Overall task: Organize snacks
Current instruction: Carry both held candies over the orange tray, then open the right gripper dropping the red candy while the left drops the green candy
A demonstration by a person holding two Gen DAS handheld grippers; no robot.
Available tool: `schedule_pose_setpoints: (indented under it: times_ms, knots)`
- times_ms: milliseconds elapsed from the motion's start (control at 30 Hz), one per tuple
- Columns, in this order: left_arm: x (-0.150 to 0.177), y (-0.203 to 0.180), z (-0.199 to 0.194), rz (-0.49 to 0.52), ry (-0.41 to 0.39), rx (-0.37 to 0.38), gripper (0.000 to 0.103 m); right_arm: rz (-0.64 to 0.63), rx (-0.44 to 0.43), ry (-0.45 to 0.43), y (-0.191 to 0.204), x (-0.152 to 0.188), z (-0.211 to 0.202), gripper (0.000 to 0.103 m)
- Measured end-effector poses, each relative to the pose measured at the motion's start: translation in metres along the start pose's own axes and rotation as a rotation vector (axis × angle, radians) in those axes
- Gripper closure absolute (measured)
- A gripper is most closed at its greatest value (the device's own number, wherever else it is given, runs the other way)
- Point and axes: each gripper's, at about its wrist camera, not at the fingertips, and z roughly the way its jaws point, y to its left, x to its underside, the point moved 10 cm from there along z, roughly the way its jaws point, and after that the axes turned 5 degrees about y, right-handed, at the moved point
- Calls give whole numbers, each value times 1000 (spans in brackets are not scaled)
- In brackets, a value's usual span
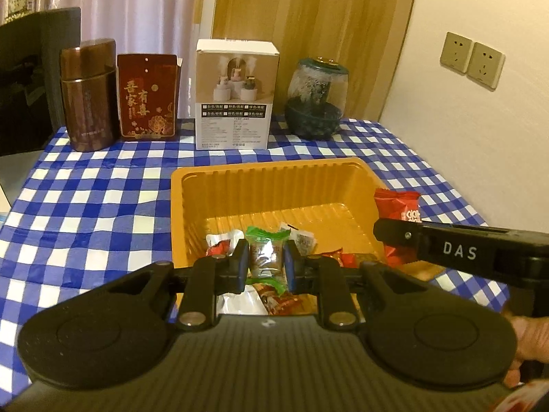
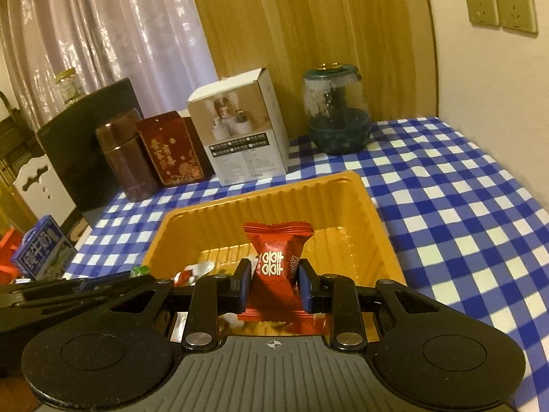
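Blue-and-white checked cloth covers the desk (image 1: 103,199), glossy and creased, in front of sheer pale curtains and a wood-grain panel. At the back stand a brown metallic canister (image 1: 88,94), a dark red tin with gold Chinese characters and flowers (image 1: 148,98), a white cardboard box (image 1: 236,94) printed with a small appliance and fine text too small to read, and a clear glass dome on a dark green base (image 1: 316,98). Two beige wall sockets (image 1: 472,61) sit on the cream wall.

An orange plastic tray (image 1: 274,175) with ribbed walls lies mid-desk and holds several wrapped snacks. The left gripper (image 1: 266,267), angled down over the tray's near end, is clamped on a brown candy with green twisted wrapper ends (image 1: 266,257). The right gripper (image 2: 273,283), marked "DAS" on its side, pinches a shiny red candy packet (image 2: 278,257) bearing white double-happiness characters, upright above the tray. A blue milk carton (image 2: 43,249) sits at the desk's left edge.
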Motion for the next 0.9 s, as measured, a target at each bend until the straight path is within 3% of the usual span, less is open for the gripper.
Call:
schedule_pose_setpoints:
  times_ms: [433,900]
  knots:
    - [-13,0,45,19,30,9,84,5,31,34,-17,-10,41,74]
    - [-16,-1,59,12,36,16,83,16,37,46,-24,-9,51,74]
